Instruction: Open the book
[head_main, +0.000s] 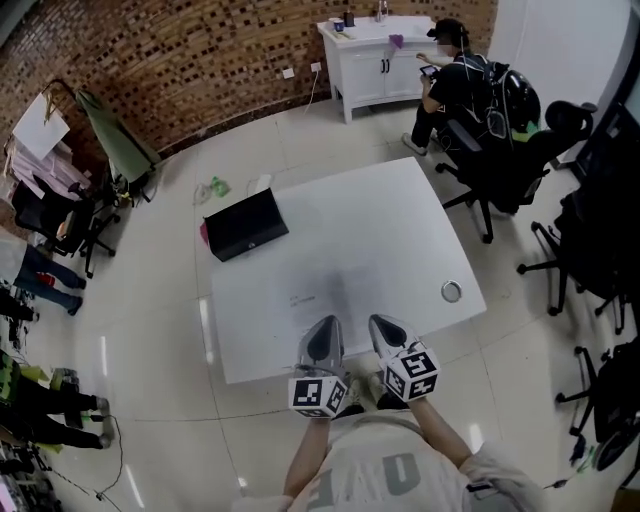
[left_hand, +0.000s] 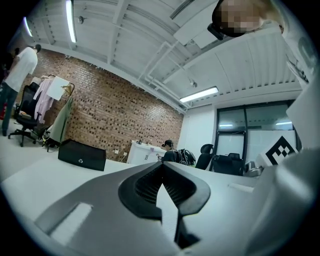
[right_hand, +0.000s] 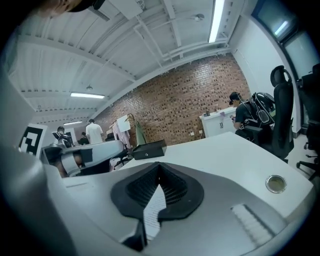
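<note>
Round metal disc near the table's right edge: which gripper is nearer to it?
Right. In the head view the right gripper sits below and just left of the disc; the left gripper is beside the right one, farther left again.

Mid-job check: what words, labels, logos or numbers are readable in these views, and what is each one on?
No text reads clearly.
Shirt: large pale letters, partly cut off, unreadable.
Black case: small round emblem on its side, too small to read.
Left gripper and right gripper: black-and-white square markers only, no words.
Table: faint grey marks, too small to read.
</note>
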